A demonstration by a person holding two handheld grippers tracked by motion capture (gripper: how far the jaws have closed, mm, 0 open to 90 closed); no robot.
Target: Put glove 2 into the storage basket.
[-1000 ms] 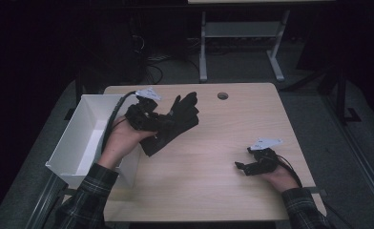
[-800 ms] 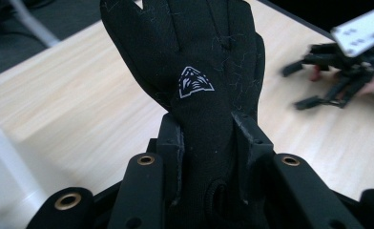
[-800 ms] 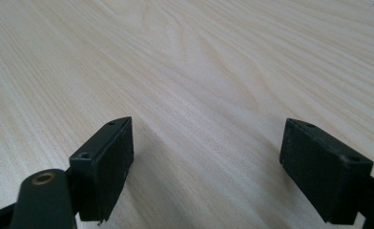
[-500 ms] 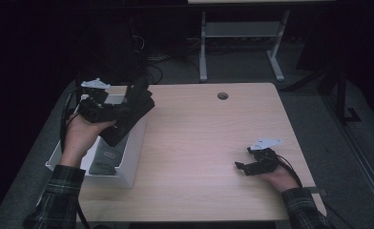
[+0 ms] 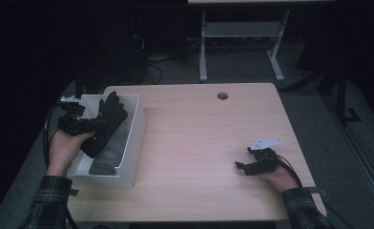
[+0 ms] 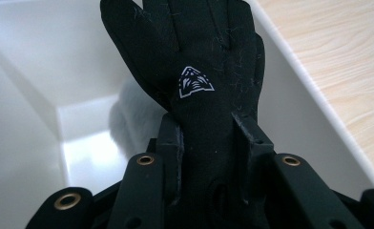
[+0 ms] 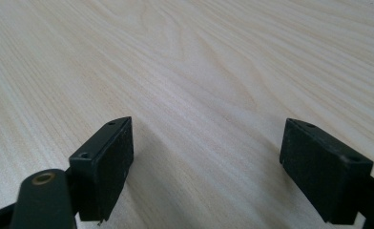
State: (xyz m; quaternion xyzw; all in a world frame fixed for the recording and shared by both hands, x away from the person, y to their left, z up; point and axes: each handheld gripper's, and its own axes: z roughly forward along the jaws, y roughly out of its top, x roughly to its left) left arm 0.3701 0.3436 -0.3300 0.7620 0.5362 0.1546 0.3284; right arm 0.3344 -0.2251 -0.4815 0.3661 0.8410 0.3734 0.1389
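Your left tool (image 5: 87,126) is clamped on a black glove (image 6: 199,81) at its cuff, holding it over the white bin (image 5: 136,125) at the counter's (image 5: 209,143) left edge, fingers pointing away from you. Something dark, possibly a second glove (image 5: 105,155), lies in the bin below. Your right tool (image 7: 206,167) rests on the counter near the right edge, jaws wide with nothing between them.
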